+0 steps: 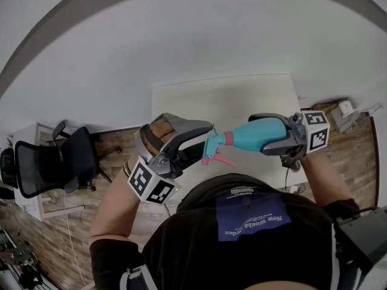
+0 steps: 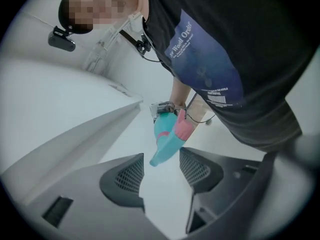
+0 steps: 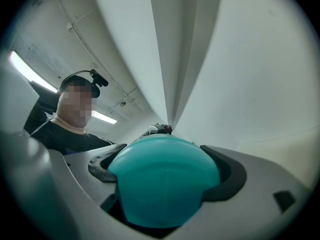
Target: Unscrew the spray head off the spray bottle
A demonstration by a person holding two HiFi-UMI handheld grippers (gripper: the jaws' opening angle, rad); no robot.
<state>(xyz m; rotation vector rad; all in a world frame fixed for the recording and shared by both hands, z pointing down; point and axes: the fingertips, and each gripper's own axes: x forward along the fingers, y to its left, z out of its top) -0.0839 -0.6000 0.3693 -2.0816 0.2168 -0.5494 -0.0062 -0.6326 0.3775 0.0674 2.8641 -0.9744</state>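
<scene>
A teal spray bottle (image 1: 257, 133) is held lying sideways in the air in front of the person's chest. My right gripper (image 1: 270, 132) is shut on its body, and the bottle's rounded base (image 3: 165, 181) fills the right gripper view. The spray head (image 1: 213, 144), teal with a pink collar and a pink trigger (image 1: 225, 160), points left. My left gripper (image 1: 202, 142) is open around it. In the left gripper view the nozzle tip (image 2: 156, 159) pokes between the two spread pads (image 2: 131, 176) without touching either.
A white table (image 1: 242, 98) lies below the hands against a white wall. A black office chair (image 1: 60, 159) stands on the wooden floor (image 1: 357, 156) at left. A small box with items (image 1: 340, 112) sits at right. The person's dark shirt (image 2: 215, 59) is close behind the bottle.
</scene>
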